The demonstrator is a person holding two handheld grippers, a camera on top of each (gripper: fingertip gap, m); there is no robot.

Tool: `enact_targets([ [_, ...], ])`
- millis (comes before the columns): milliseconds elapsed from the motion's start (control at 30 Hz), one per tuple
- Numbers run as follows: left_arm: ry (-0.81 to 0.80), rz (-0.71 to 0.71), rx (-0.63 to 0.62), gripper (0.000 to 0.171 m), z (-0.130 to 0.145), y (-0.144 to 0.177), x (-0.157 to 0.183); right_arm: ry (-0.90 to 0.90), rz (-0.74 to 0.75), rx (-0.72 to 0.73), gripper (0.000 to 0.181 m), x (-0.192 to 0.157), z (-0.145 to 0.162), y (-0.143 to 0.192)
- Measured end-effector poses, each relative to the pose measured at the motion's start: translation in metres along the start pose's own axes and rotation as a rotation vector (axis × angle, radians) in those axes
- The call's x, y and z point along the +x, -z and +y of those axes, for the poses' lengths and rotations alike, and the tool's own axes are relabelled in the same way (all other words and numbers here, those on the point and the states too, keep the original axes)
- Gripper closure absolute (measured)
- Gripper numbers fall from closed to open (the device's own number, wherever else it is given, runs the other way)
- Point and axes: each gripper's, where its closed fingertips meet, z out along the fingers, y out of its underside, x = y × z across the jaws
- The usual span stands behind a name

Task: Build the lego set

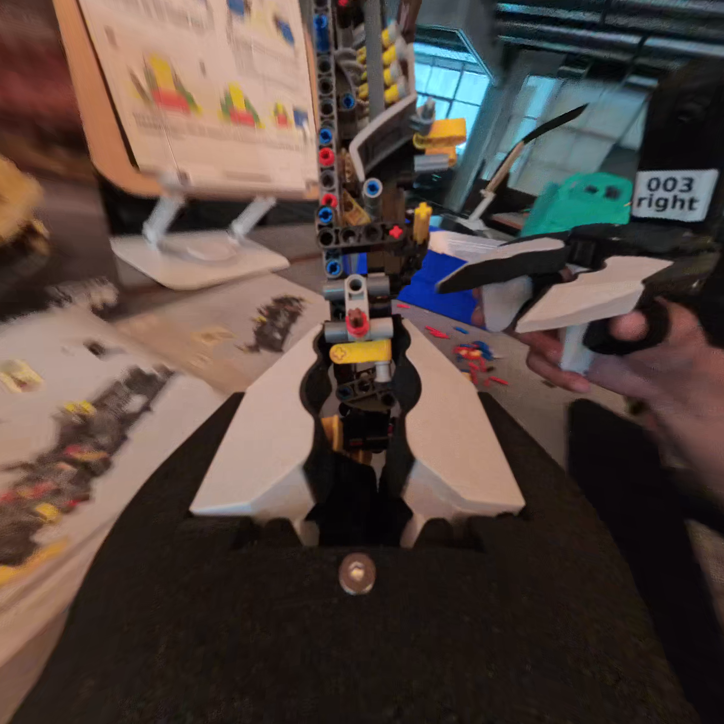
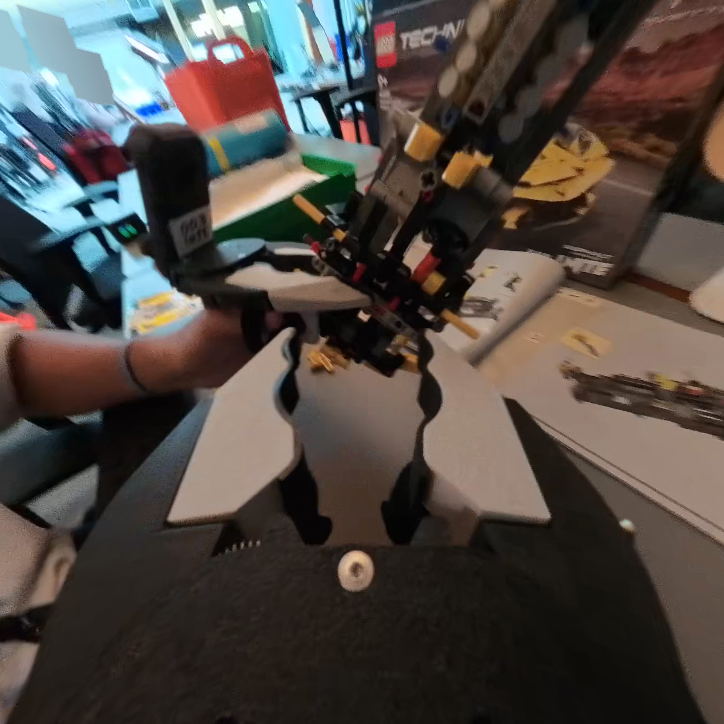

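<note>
Left gripper (image 1: 358,344) is clamped on the lower end of the lego model (image 1: 358,219), its pale fingers (image 1: 270,423) pressed against both sides, holding it upright above the bench (image 1: 529,411). It is a long, narrow black frame of holed beams studded with blue and red pins, with yellow connectors, grey axle pieces and a curved grey panel partway up. Right gripper (image 2: 358,352) hangs just beside the model's base, its jaws apart and empty. Loose red and blue pins (image 1: 476,360) lie scattered on the bench.
</note>
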Motion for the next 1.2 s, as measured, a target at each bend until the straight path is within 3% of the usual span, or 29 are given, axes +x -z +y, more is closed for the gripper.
enact_targets([
  [67, 0.188, 0.064, -0.073, 0.147, 0.017, -0.002, -0.002, 0.062, 0.059, -0.077, 0.144, 0.008, 0.004, 0.015],
  [167, 0.540, 0.173, -0.155, 0.148, 0.041, -0.001, 0.010, 0.190, 0.072, -0.129, 0.143, 0.003, 0.003, 0.021],
  [267, 0.731, 0.212, -0.227, 0.147, 0.062, 0.002, 0.025, 0.396, 0.106, -0.205, 0.143, -0.003, 0.014, 0.009],
  [400, 0.806, 0.276, -0.319, 0.147, 0.077, 0.009, 0.055, 0.514, 0.108, -0.239, 0.152, -0.004, 0.035, -0.012],
  [467, 0.808, 0.288, -0.357, 0.147, 0.082, 0.011, 0.065, 0.478, 0.067, -0.288, 0.155, -0.001, 0.052, -0.018],
  [533, 0.809, 0.275, -0.394, 0.147, 0.087, 0.012, 0.068, 0.455, 0.032, -0.288, 0.171, -0.002, 0.063, -0.020],
  [633, 0.801, 0.259, -0.449, 0.147, 0.097, 0.013, 0.067, 0.418, -0.003, -0.295, 0.174, -0.002, 0.073, -0.021],
  [900, 0.568, 0.238, -0.616, 0.130, 0.121, 0.030, 0.063, 0.488, -0.084, -0.472, 0.174, 0.001, 0.110, -0.019],
  [967, 0.418, 0.213, -0.640, 0.129, 0.119, 0.038, 0.050, 0.484, -0.115, -0.507, 0.174, 0.001, 0.115, -0.016],
  [1067, 0.049, 0.236, -0.621, 0.135, 0.110, 0.036, 0.032, 0.488, -0.182, -0.533, 0.173, -0.002, 0.122, -0.013],
  [1133, -0.192, 0.322, -0.587, 0.145, 0.109, 0.029, 0.035, 0.457, -0.227, -0.538, 0.174, -0.006, 0.126, -0.014],
  [1200, -0.298, 0.423, -0.549, 0.155, 0.112, 0.023, 0.045, 0.449, -0.248, -0.531, 0.174, -0.008, 0.129, -0.016],
])
